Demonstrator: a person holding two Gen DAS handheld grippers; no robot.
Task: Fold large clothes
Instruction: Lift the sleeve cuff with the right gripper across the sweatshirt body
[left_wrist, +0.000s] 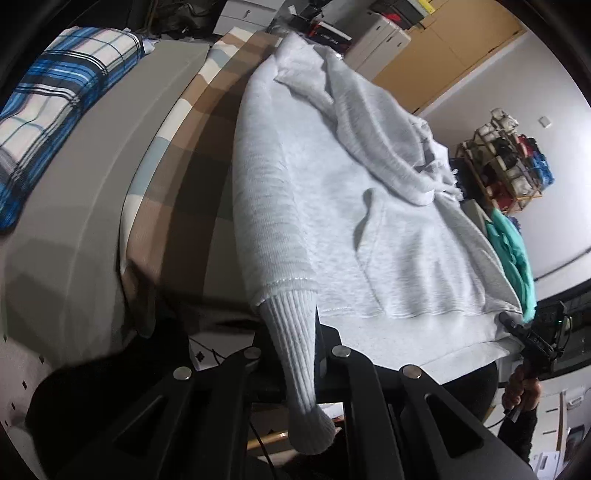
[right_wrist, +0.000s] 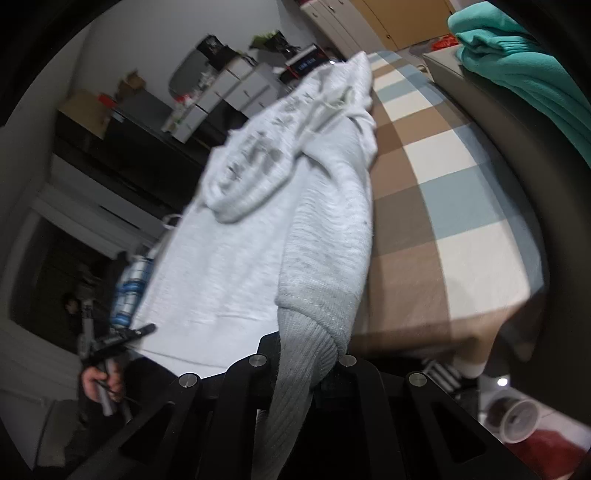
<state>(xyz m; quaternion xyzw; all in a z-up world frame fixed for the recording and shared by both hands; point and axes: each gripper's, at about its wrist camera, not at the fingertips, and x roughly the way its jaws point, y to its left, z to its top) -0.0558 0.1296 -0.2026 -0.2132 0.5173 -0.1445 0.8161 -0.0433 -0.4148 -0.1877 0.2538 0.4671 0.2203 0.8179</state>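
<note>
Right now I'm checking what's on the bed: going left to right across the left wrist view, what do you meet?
Blue plaid cloth → grey bed cover → checkered blanket → grey hoodie → teal garment → wire shelf rack.

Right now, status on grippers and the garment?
Left gripper shut on ribbed sleeve cuff. Right gripper shut on other cuff. Pale grey hooded sweatshirt spread on checked bed cover. Nothing in the way.
</note>
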